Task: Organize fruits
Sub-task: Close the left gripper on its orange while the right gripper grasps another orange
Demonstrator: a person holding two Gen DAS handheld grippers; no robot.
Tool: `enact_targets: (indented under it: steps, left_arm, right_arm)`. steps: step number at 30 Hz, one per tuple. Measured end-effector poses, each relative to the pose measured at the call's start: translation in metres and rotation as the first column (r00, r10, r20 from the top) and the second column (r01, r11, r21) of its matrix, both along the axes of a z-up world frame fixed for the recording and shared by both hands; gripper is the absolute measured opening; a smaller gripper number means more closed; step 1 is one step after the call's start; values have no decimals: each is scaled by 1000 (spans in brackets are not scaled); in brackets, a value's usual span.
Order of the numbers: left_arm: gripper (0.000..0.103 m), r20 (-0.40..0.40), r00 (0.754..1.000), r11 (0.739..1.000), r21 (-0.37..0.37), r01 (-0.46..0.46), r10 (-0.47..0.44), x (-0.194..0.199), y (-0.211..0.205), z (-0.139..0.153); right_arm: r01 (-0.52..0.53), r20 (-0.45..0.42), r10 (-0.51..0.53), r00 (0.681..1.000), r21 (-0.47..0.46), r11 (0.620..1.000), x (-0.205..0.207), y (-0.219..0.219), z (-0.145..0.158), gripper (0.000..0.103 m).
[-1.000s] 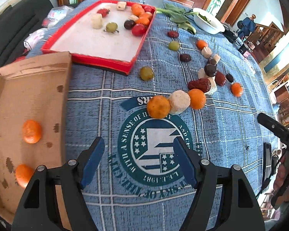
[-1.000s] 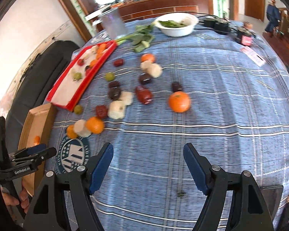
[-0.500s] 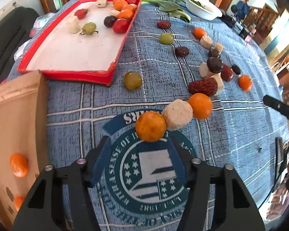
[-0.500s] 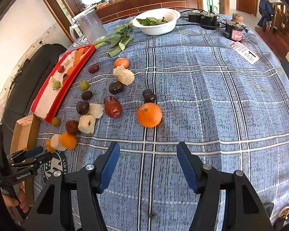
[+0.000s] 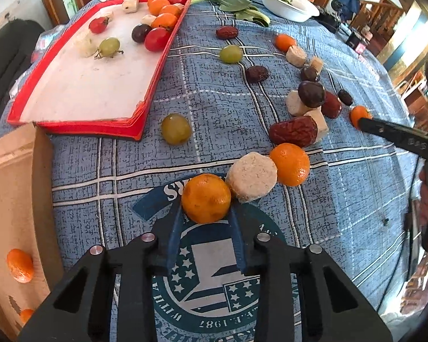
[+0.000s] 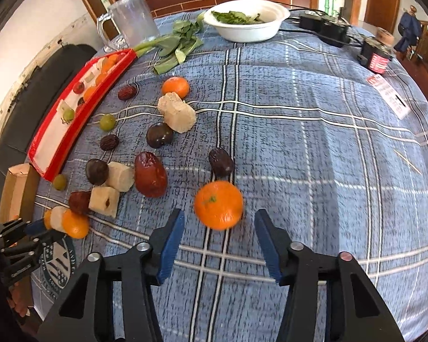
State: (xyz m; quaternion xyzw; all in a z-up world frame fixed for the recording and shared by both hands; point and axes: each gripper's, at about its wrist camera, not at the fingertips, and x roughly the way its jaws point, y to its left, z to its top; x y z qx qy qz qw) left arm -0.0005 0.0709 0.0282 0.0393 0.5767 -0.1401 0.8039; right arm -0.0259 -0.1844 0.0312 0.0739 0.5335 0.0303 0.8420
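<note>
Blue plaid tablecloth, fruit scattered mid-table. Progress looks partial: red tray holds a few pieces, cardboard box has two tangerines, most fruit not yet sorted. Left gripper low and level, jaws narrowed onto a tangerine, both pads touching it. Right gripper angled down, jaws wide, straddling another tangerine without contact.

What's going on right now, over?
Left gripper shut on a tangerine. Right gripper open around another tangerine. White chunk touches the left one.
</note>
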Motion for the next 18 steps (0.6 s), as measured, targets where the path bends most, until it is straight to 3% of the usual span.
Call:
enact_targets:
  steps: [5,18]
  left_arm:
    - [28,-14,999,998,-43,-39,38,-5,10,0]
    - [28,-4,996,988,-125,-89,89,-35,27,14]
  right_arm:
    - [-10,5,10,1000,-22,1000,2,4,-5,37]
    - [-48,21,47,999,87,995,-38,23,12,37]
